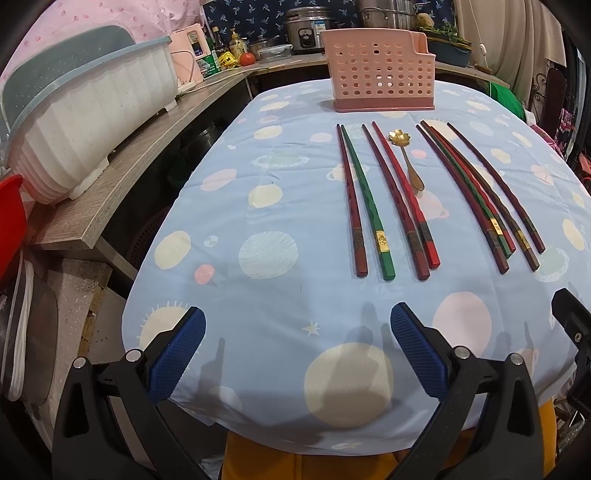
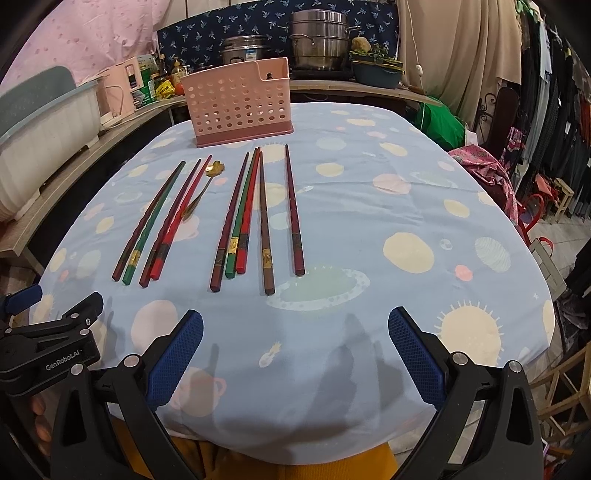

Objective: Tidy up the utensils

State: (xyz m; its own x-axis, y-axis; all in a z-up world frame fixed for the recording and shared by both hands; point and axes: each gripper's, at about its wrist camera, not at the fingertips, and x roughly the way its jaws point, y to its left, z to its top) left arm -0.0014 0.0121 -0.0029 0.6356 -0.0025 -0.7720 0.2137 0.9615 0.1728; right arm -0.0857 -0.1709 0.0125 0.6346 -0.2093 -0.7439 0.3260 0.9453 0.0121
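Observation:
Several red, dark red, green and brown chopsticks [image 1: 369, 206] lie side by side on the blue patterned tablecloth [image 1: 277, 206], pointing at a pink perforated utensil holder [image 1: 380, 70] at the far edge. A small gold flower-shaped spoon [image 1: 404, 155] lies among them. The right wrist view shows the chopsticks [image 2: 240, 218], the spoon [image 2: 207, 184] and the holder [image 2: 240, 103] too. My left gripper [image 1: 295, 332] is open and empty over the table's near edge. My right gripper [image 2: 295, 332] is open and empty, to the right of the left one.
A wooden shelf [image 1: 122, 170] with a white dish rack [image 1: 85, 122] runs along the left. Pots and bottles [image 1: 306, 29] stand on a counter behind the holder. Clothes racks [image 2: 554, 110] and stools stand at the right.

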